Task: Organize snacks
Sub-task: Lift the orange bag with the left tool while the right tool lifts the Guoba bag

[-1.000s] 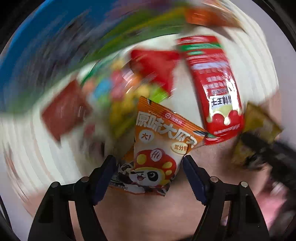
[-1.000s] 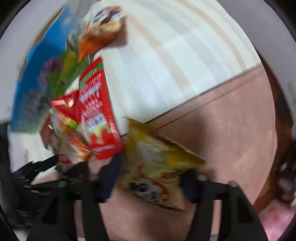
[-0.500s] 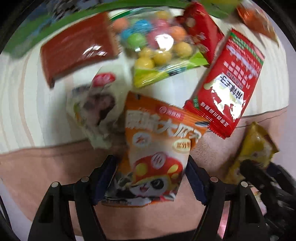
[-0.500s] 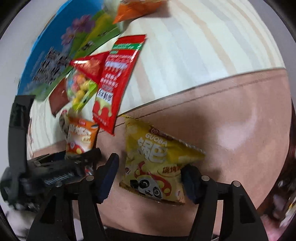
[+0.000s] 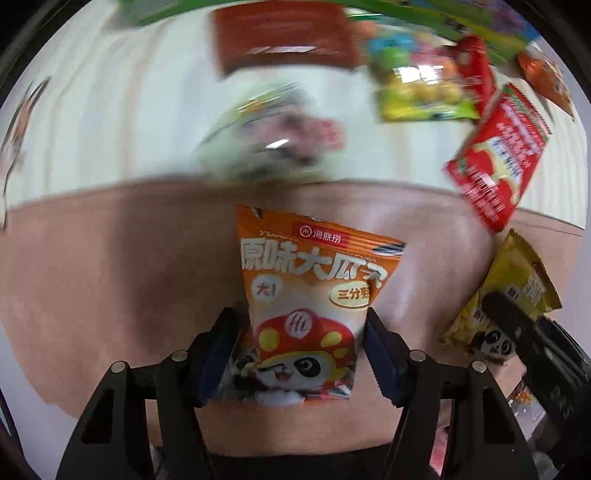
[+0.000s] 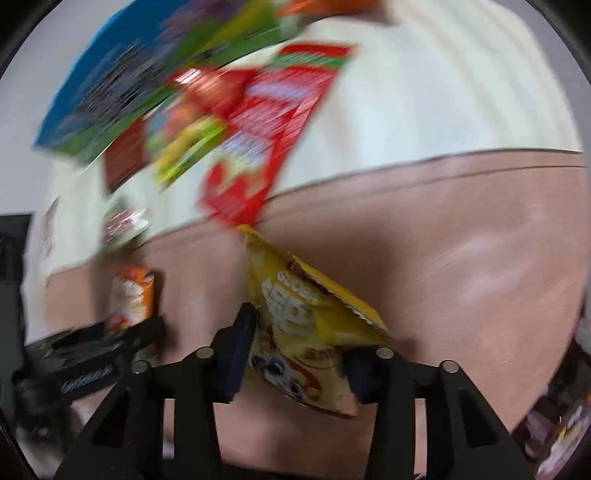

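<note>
An orange snack packet (image 5: 310,280) with a cartoon panda stands between the fingers of my left gripper (image 5: 301,343), over the pinkish-brown surface (image 5: 110,277). The jaws are closing and both pads press its sides. A yellow panda packet (image 6: 295,306) sits crumpled in my right gripper (image 6: 299,350), whose jaws are closing on it too. The two grippers are side by side: the yellow packet (image 5: 517,273) shows at the right of the left wrist view, and the orange packet (image 6: 131,295) at the left of the right wrist view.
Behind, on a cream striped cloth (image 5: 110,129), lie a long red packet (image 5: 498,158), a bag of coloured candy balls (image 5: 417,85), a brown packet (image 5: 280,33) and a blurred white packet (image 5: 273,140). A blue and green flat item (image 6: 110,92) lies at the back.
Both grippers have carried their packets off the striped cloth and out over the brown surface, away from the pile. Their jaws have narrowed, and the yellow packet is more crumpled.
</note>
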The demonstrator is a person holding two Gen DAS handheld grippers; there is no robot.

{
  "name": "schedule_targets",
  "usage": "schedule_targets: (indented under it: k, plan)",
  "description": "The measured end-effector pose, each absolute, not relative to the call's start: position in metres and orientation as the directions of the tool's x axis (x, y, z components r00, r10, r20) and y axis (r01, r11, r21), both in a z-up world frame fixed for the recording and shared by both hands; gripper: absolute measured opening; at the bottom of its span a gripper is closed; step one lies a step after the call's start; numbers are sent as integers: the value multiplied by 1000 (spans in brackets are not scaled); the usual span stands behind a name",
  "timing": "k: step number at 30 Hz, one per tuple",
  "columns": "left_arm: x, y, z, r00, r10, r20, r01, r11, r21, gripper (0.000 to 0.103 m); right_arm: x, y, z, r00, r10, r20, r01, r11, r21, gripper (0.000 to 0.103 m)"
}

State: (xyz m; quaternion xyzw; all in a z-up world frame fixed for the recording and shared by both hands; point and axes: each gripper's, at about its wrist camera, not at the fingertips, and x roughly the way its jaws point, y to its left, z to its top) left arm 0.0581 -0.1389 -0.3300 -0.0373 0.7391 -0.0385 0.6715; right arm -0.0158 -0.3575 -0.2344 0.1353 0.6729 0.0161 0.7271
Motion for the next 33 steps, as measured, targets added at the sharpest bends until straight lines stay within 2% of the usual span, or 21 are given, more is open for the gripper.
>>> schedule_targets:
  k: [3,5,6,8,12,13,16,17,20,24,25,33]
  plan:
    - [55,-133,-337,-100,-101,-990,-27,995,-98,65,-21,-335,-242,65,204,-977,105,972,210,45]
    - [67,-135,-343,-107,-107,-988,-36,994,-103,65,-20,-334,-248,66,217,-974,151,963,225,47]
    - [66,-137,-344,-109,-106,-988,-38,994,-103,65,-20,-336,-249,72,230,-971,177,955,239,51]
    - [82,-123,-347,-107,-95,-990,-34,995,-92,65,-20,-342,-254,82,282,-956,224,929,293,69]
    - [92,-114,-355,-100,-79,-992,-40,996,-75,65,-8,-331,-266,55,223,-973,246,942,230,74]
    - [90,-110,-355,-98,-78,-992,-42,996,-74,65,-7,-327,-271,56,199,-978,242,948,206,73]
    - [89,-115,-353,-83,-64,-995,-35,998,-61,61,-8,-313,-282,64,132,-989,217,966,142,61]
    - [91,-118,-355,-74,-56,-996,-27,998,-54,56,-10,-313,-282,76,121,-990,207,969,134,54]
    - [98,-121,-343,-61,-76,-995,-14,997,-75,54,-21,-315,-279,106,132,-986,208,966,151,43]
    - [99,-118,-324,-60,-112,-992,-17,994,-111,52,-30,-338,-262,145,204,-968,229,945,233,38]
    - [100,-119,-317,-58,-123,-991,-14,992,-122,52,-31,-340,-260,146,227,-963,234,938,257,34]
    - [120,-126,-258,-2,-217,-976,7,976,-217,52,-17,-353,-215,216,354,-910,211,893,398,34]
